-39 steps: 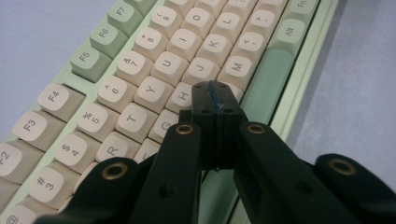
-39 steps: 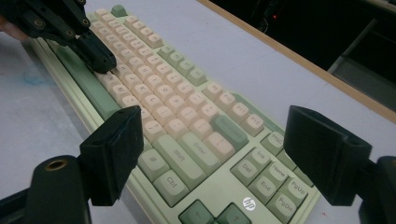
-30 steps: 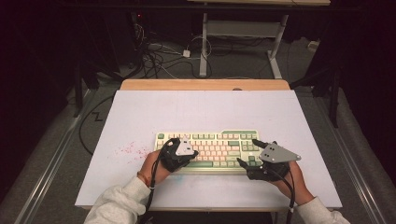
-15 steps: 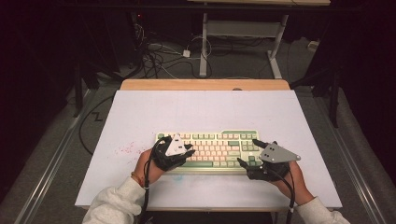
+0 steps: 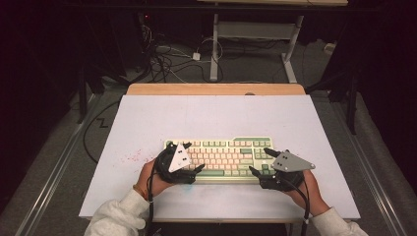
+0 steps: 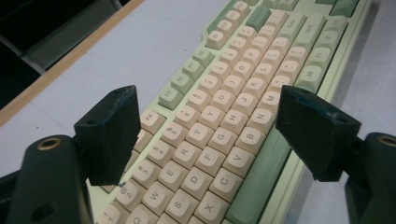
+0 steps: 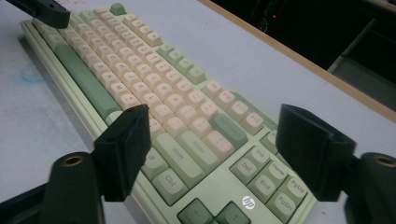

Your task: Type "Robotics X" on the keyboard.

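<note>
High view: keyboard [image 5: 221, 156] lying on the white table [image 5: 216, 118], left tool [image 5: 195, 156] over its left end, right tool [image 5: 256, 160] at its right end (contact hard to judge). Left gripper view: jaws just opened wide above the letter keys, nothing between them. Right gripper view: jaws closing slightly but still wide, empty, straddling the Shift and Enter keys.

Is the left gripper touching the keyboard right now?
Cannot tell. In the left gripper view the left gripper, its jaws just opened wide, has keyboard keys showing between the pads, but neither that nor the high view shows contact or a gap plainly.
</note>
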`<state>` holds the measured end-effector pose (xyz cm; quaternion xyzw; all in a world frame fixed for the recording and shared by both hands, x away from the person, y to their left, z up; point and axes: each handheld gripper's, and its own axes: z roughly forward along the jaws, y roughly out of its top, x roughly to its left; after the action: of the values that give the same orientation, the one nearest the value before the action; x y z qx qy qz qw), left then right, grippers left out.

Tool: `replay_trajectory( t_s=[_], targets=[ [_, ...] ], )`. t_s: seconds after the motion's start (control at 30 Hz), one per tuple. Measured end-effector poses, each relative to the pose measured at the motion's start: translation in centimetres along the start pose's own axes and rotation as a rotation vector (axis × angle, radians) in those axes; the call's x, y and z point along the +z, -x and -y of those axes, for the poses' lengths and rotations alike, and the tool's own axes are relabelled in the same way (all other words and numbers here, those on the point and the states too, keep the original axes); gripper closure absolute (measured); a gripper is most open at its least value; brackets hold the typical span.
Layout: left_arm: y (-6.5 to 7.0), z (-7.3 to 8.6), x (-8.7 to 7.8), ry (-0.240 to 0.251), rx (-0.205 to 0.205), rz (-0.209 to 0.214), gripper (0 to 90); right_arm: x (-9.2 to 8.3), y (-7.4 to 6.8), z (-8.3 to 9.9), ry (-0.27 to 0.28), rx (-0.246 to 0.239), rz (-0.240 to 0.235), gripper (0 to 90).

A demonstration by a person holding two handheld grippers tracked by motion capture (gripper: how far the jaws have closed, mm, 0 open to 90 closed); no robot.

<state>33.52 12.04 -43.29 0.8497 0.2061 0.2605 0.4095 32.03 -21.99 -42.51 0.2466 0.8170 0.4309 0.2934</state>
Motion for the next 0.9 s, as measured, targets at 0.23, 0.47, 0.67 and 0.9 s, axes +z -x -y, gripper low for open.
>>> replay_trajectory(
  t_s=[0.23, 0.47, 0.67, 0.9],
  targets=[
    [-0.2, 1.0, -1.5, 0.003, 0.005, -0.045, 15.7, 0.3, -0.1, -0.1, -0.012, 0.008, -0.047, 58.5],
    [-0.4, 2.3, -2.8, -0.003, -0.01, -0.066, 15.7, 1.3, 0.0, -0.2, -0.067, 0.008, -0.095, 85.3],
    [-0.2, 3.4, -3.6, -0.01, -0.027, -0.076, 15.7, 2.5, -0.3, -0.9, -0.1, -0.014, -0.113, 90.0],
    [0.2, 4.7, -4.0, -0.037, -0.037, -0.082, 15.7, 4.4, -0.9, -2.1, -0.118, -0.039, -0.137, 90.0]
  ],
)
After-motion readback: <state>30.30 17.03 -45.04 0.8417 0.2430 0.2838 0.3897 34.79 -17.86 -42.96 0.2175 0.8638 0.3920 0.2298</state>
